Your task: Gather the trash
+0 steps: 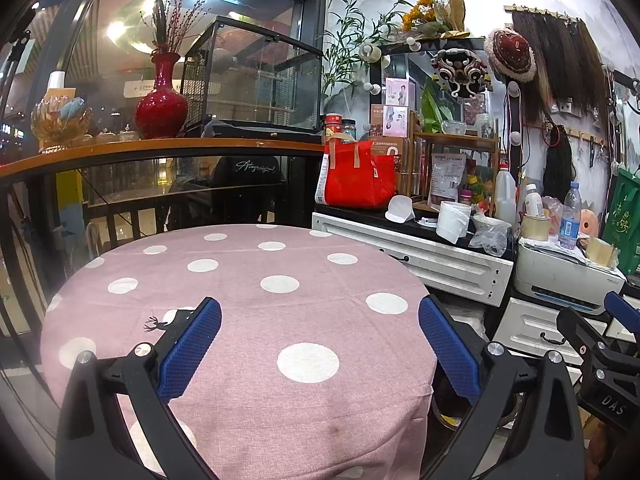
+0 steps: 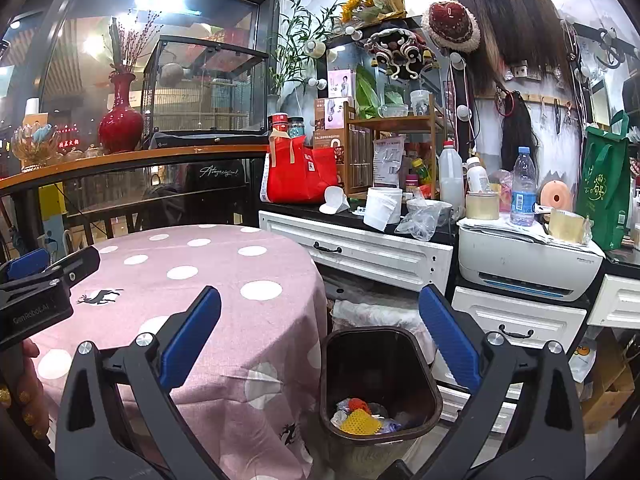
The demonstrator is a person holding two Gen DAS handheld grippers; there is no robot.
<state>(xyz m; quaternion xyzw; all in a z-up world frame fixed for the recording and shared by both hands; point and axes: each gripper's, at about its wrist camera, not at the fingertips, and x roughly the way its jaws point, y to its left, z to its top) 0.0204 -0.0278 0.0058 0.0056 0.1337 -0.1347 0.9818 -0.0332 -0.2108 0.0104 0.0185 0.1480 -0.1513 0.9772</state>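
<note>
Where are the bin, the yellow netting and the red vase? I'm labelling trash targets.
bin [image 2: 430,376]: right wrist view, on its right rim.
yellow netting [image 2: 360,422]: right wrist view, middle of the mesh inside the bin.
red vase [image 1: 161,110]: left wrist view, on its round belly.

A round table [image 2: 208,264] stands at left; a bin [image 2: 380,380] sits on the floor just beside its right edge, with trash [image 2: 360,420] lying in it. Behind the bin runs a drawer unit [image 2: 360,252], whose top carries a bag [image 2: 300,176] at left. A printer [image 2: 528,268] lies to its right, bearing a bottle [image 2: 524,188].
</note>
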